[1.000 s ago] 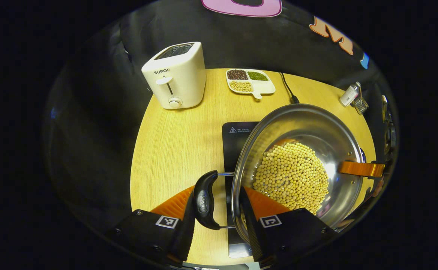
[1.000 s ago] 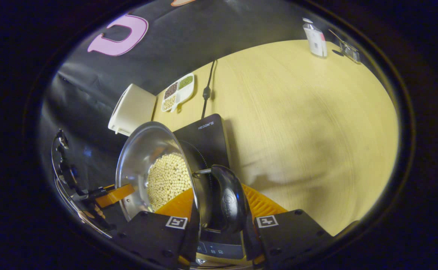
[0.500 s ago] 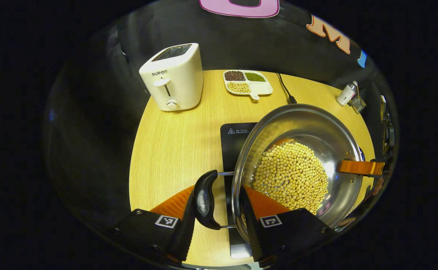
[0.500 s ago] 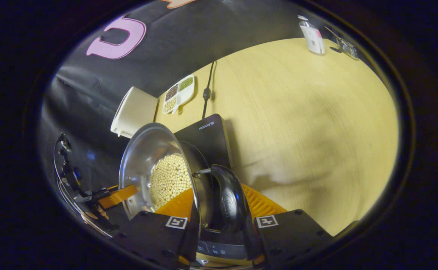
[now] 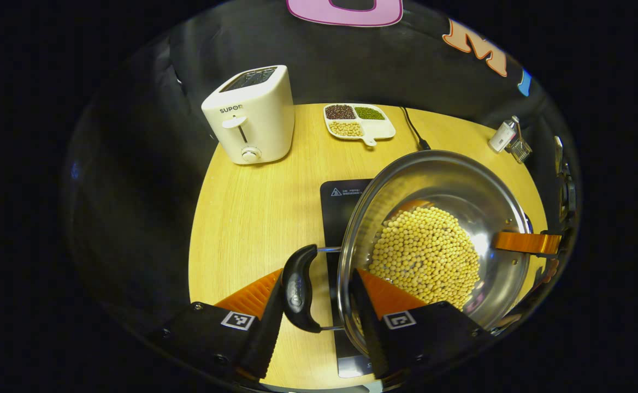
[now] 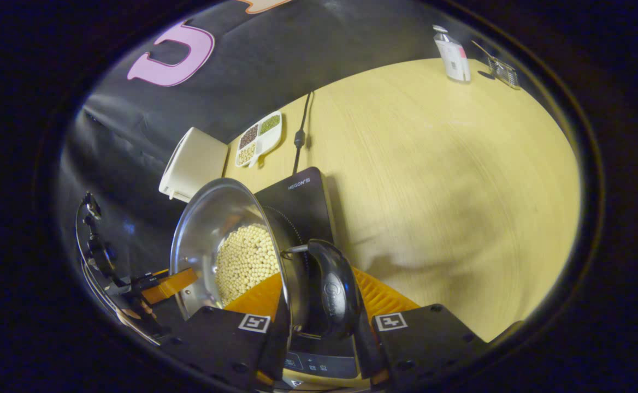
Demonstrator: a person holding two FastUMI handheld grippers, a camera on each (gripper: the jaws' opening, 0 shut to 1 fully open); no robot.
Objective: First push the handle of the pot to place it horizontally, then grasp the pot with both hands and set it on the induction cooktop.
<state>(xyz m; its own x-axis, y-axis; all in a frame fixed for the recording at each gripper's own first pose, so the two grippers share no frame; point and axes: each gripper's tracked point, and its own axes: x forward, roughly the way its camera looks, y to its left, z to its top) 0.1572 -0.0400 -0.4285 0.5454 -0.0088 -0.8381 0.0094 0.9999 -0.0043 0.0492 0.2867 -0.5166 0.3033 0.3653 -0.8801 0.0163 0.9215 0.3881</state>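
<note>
Brand name "SUPOR" is printed in dark capitals on the front of the white toaster (image 5: 249, 116) at the far left of the table. "HEGON" appears in pale letters on the black induction cooktop (image 6: 299, 200), which also carries a small warning triangle beside unreadable fine print.

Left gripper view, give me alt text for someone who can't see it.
The left tongs grip the near black handle of a steel pot filled with beans, held above a black cooktop on a wooden table. A white toaster and divided dish stand behind.
</note>
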